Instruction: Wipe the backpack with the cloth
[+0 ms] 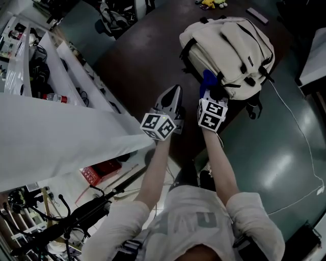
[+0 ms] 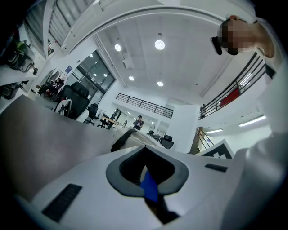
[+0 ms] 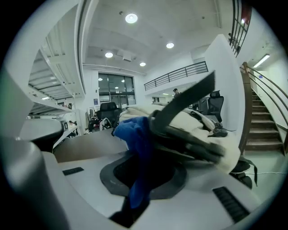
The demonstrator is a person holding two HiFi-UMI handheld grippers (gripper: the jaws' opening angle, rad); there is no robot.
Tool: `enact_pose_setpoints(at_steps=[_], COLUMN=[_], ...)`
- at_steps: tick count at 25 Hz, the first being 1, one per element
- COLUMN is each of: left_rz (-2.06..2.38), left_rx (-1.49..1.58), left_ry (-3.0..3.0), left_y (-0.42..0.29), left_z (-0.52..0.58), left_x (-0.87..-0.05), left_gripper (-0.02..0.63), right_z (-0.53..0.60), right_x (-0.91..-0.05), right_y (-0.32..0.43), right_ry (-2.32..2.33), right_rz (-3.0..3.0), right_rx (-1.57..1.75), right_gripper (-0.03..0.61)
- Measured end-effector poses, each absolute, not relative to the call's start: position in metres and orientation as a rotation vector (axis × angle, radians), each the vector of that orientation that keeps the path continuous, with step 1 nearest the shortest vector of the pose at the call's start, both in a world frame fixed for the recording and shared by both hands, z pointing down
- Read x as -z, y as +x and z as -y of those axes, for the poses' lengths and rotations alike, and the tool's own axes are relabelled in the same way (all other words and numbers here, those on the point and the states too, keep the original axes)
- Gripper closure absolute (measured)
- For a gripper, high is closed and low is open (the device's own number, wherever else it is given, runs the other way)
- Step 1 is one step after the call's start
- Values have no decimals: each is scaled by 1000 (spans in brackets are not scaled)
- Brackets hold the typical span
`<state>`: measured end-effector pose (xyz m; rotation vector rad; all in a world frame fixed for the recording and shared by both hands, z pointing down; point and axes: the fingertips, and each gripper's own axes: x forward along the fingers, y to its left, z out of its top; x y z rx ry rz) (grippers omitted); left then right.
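Observation:
A cream backpack [image 1: 229, 48] with black straps lies on a dark round table [image 1: 147, 46]. My right gripper [image 1: 210, 93] is shut on a blue cloth [image 1: 208, 79], which touches the backpack's near side. In the right gripper view the cloth [image 3: 137, 134] hangs bunched between the jaws of my right gripper [image 3: 139, 179], right against the backpack [image 3: 198, 126] and a black strap [image 3: 189, 101]. My left gripper [image 1: 175, 90] hovers over the table left of the backpack, jaws together and holding nothing. The left gripper view shows my left gripper [image 2: 146, 177], with the backpack [image 2: 135, 137] beyond it.
White shelving and a sloping white panel [image 1: 51, 127] fill the left side. A red box [image 1: 102, 171] and black stands [image 1: 76, 214] sit on the floor near my feet. A thin cable [image 1: 300, 137] runs across the green floor at the right. Small items [image 1: 211, 4] lie at the table's far edge.

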<state>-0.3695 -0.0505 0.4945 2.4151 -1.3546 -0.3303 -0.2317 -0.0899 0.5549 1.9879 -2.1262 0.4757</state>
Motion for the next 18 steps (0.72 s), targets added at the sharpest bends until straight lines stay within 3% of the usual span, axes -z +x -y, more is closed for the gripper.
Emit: enact_pose_setpoints(at_steps=[10,18], left_rz=[1343,1371], left_rx=[295,300], left_ry=[2425,2419], left_y=[-308,-299], left_z=[1,-13], left_x=[-501,-502], left_gripper=[611,611], right_z=[60,47], right_x=[-561,-564], right_y=[-186,-170], right_ry=[1894,1887], right_rz=[2222,2234], right_rx=[-433,-420], right_gripper=[535,535])
